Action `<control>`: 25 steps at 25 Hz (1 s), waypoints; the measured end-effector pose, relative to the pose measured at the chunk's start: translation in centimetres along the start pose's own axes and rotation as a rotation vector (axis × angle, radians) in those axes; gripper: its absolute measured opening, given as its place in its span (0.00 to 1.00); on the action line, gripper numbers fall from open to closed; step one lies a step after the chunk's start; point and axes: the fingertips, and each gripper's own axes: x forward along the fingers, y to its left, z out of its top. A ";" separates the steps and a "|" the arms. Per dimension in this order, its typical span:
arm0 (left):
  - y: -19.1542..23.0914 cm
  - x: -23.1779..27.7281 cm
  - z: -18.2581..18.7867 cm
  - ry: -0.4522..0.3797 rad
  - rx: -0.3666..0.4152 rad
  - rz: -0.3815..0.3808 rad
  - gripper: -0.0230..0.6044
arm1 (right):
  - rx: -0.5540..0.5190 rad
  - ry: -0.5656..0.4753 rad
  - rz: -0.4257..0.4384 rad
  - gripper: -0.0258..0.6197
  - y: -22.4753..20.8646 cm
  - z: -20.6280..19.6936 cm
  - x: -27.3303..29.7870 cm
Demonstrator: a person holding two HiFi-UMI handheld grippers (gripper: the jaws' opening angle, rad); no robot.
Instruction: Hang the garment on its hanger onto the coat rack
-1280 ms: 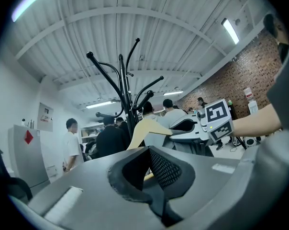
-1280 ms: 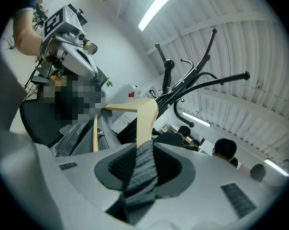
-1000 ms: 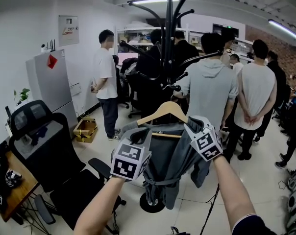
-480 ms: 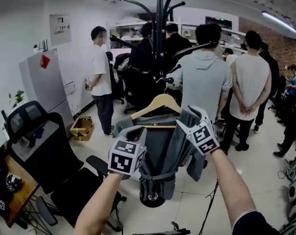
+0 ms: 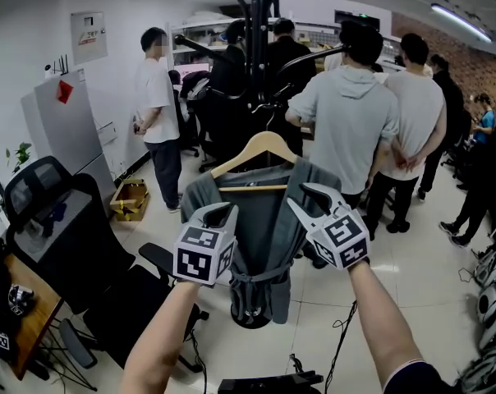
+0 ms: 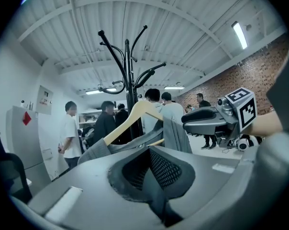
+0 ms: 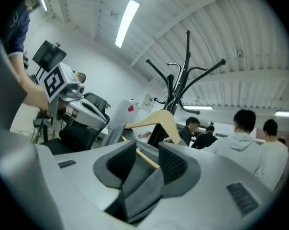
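Note:
A grey garment (image 5: 264, 228) hangs on a wooden hanger (image 5: 260, 144) right in front of the black coat rack (image 5: 256, 48). The hanger's hook is hidden against the pole, so I cannot tell whether it rests on a rack arm. My left gripper (image 5: 218, 213) grips the garment's left shoulder, with cloth in the narrow gap between its pads (image 6: 166, 169). At the right shoulder, my right gripper (image 5: 304, 195) is closing its jaws on a fold of grey cloth (image 7: 139, 190). The hanger's bar (image 7: 147, 158) runs just beyond them.
Several people (image 5: 346, 113) stand close behind the rack, backs turned. A black office chair (image 5: 75, 245) is at the left, with a desk (image 5: 18, 318) beside it. A grey cabinet (image 5: 63, 130) and a cardboard box (image 5: 131, 199) stand by the left wall. A cable (image 5: 342, 335) trails over the floor.
The hanger and garment have risen and come closer to the rack pole. Both grippers stayed at the garment's shoulders and moved with it.

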 end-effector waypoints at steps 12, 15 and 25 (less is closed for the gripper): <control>-1.8 -2.6 -4.0 0.011 -0.094 -0.030 0.04 | 0.298 0.012 0.075 0.05 8.0 -2.9 -2.4; -2.4 -2.9 -4.7 0.020 -0.107 -0.041 0.04 | 0.319 0.021 0.103 0.05 9.3 -3.4 -2.5; -2.5 -2.8 -4.8 0.011 -0.115 -0.058 0.04 | 0.373 -0.011 0.135 0.05 10.1 -2.0 -1.9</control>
